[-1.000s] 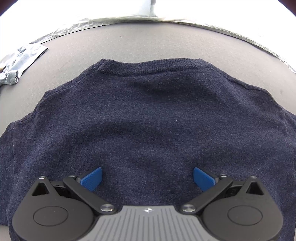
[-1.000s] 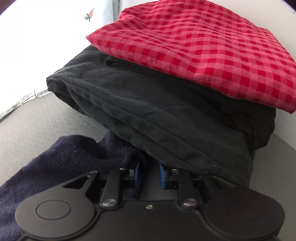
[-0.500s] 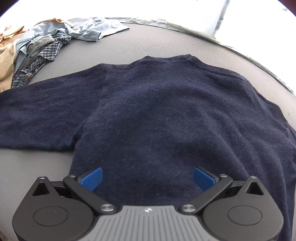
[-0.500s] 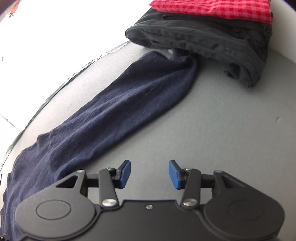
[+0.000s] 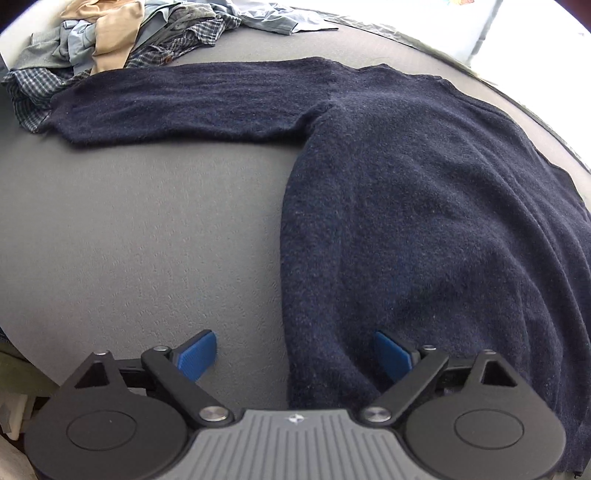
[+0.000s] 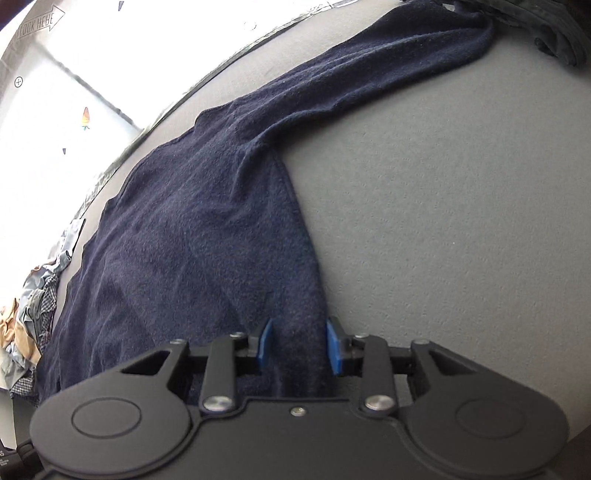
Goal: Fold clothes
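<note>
A navy sweater (image 5: 424, 192) lies flat on the grey table (image 5: 140, 229), one sleeve (image 5: 192, 103) stretched out to the left. My left gripper (image 5: 293, 354) hangs over the sweater's lower left edge. Its jaws are closing but still wide, with one blue pad over bare table, the other over the cloth. In the right wrist view the sweater (image 6: 192, 221) runs up to its other sleeve (image 6: 388, 74). My right gripper (image 6: 300, 344) is closing on the sweater's right side edge. A ridge of cloth fills the gap and touches both pads.
A heap of unfolded shirts (image 5: 110, 44) lies at the far left, touching the sleeve's cuff, and also shows in the right wrist view as a heap (image 6: 29, 325). A folded black garment (image 6: 554, 33) sits past the right sleeve. A taped table edge (image 6: 177, 99) runs behind the sweater.
My left gripper slid left from the sweater's middle to its left edge, jaws slightly narrower. My right gripper drew back from the folded stack to the sweater's right edge, opened, then narrowed on cloth.
</note>
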